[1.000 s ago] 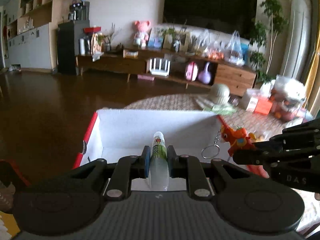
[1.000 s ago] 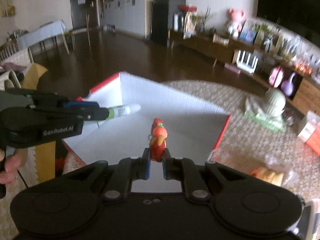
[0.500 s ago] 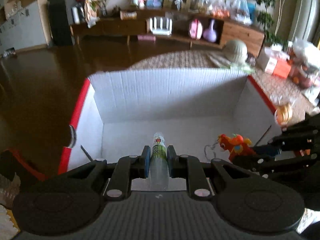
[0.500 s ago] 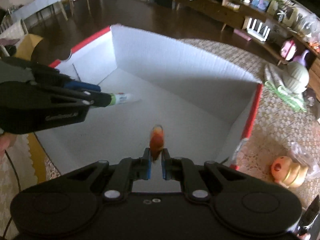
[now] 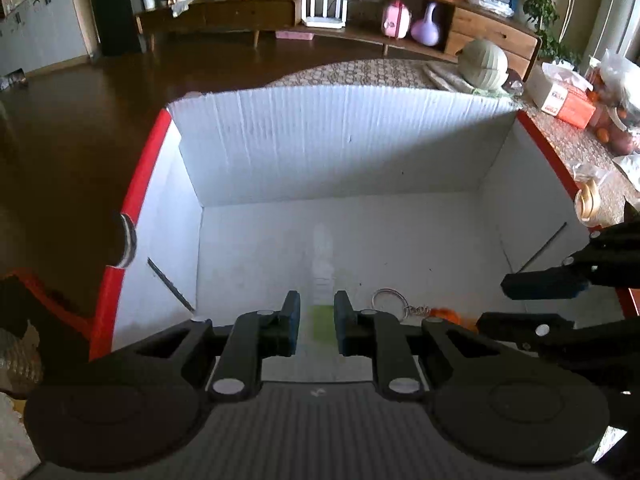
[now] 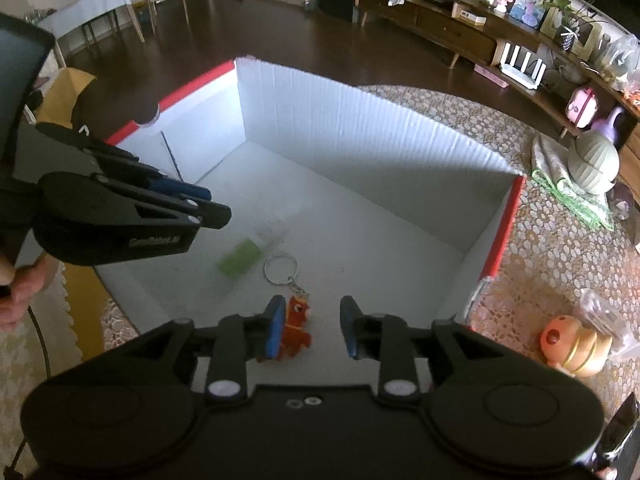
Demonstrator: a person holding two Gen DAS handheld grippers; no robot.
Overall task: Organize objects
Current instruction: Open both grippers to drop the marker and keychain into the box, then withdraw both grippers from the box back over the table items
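A white cardboard box (image 5: pixel 340 148) with red rims fills both views; it also shows in the right wrist view (image 6: pixel 360 128). A small clear bottle with a green label (image 5: pixel 322 280) is blurred, just beyond my open left gripper (image 5: pixel 316 320), apart from the pads. In the right wrist view the bottle (image 6: pixel 248 252) is over the box floor. An orange toy keychain (image 6: pixel 294 320) with a metal ring lies on the box floor beside the left pad of my open right gripper (image 6: pixel 312 328). The keychain ring (image 5: pixel 386 300) also shows in the left wrist view.
An orange-yellow toy (image 6: pixel 572 344) and a clear plastic bag lie on the lace mat right of the box. A green ribbed ball (image 6: pixel 592 164) sits on a cloth further back. A tissue box (image 5: pixel 560 96) and bagged fruit are at the far right.
Both grippers lowered into the box and opened. The bottle dropped out of the left gripper and the keychain out of the right; both are now inside the box.
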